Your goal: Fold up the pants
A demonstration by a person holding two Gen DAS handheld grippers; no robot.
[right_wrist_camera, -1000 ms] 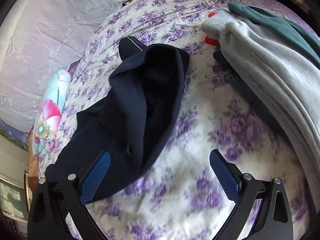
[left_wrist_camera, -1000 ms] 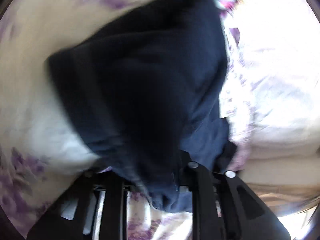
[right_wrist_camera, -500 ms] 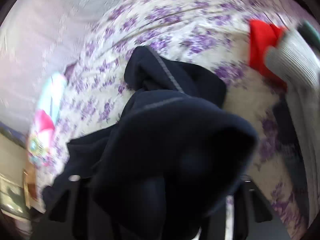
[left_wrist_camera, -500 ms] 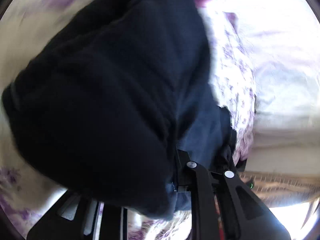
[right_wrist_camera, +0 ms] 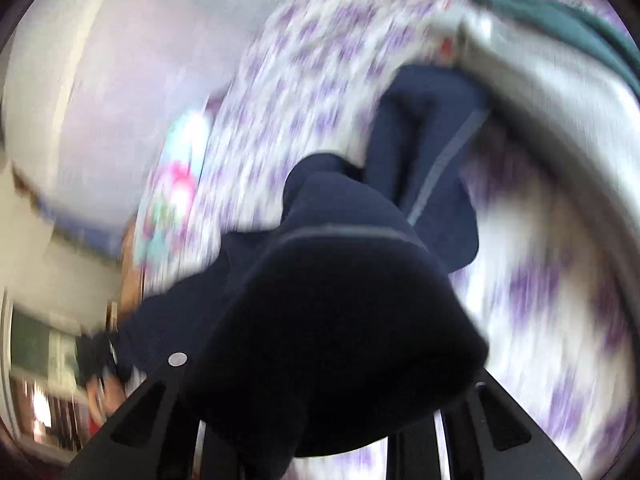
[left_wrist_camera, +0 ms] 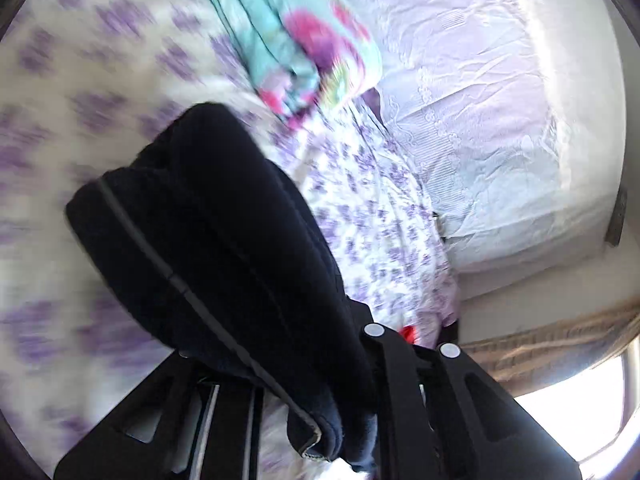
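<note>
The dark navy pants (left_wrist_camera: 224, 256) hang in a thick bunch from my left gripper (left_wrist_camera: 316, 412), which is shut on them above the purple-flowered bed sheet (left_wrist_camera: 80, 80). In the right wrist view the same pants (right_wrist_camera: 332, 320) cover my right gripper (right_wrist_camera: 320, 436), which is shut on the fabric; its fingertips are hidden under the cloth. A pants leg with a pale side stripe (right_wrist_camera: 444, 156) trails away over the bed. Both views are blurred by motion.
A turquoise and pink flowered cloth (left_wrist_camera: 296, 36) lies on the bed near a pale lilac pillow (left_wrist_camera: 492, 120). A grey garment (right_wrist_camera: 540, 92) with a teal one (right_wrist_camera: 560, 20) lies at the right. The bed's edge and room floor show at left (right_wrist_camera: 48, 280).
My right gripper, open over the sheet a second ago, has closed on the pants. Both grippers have lifted the pants off the bed, and both views have swung.
</note>
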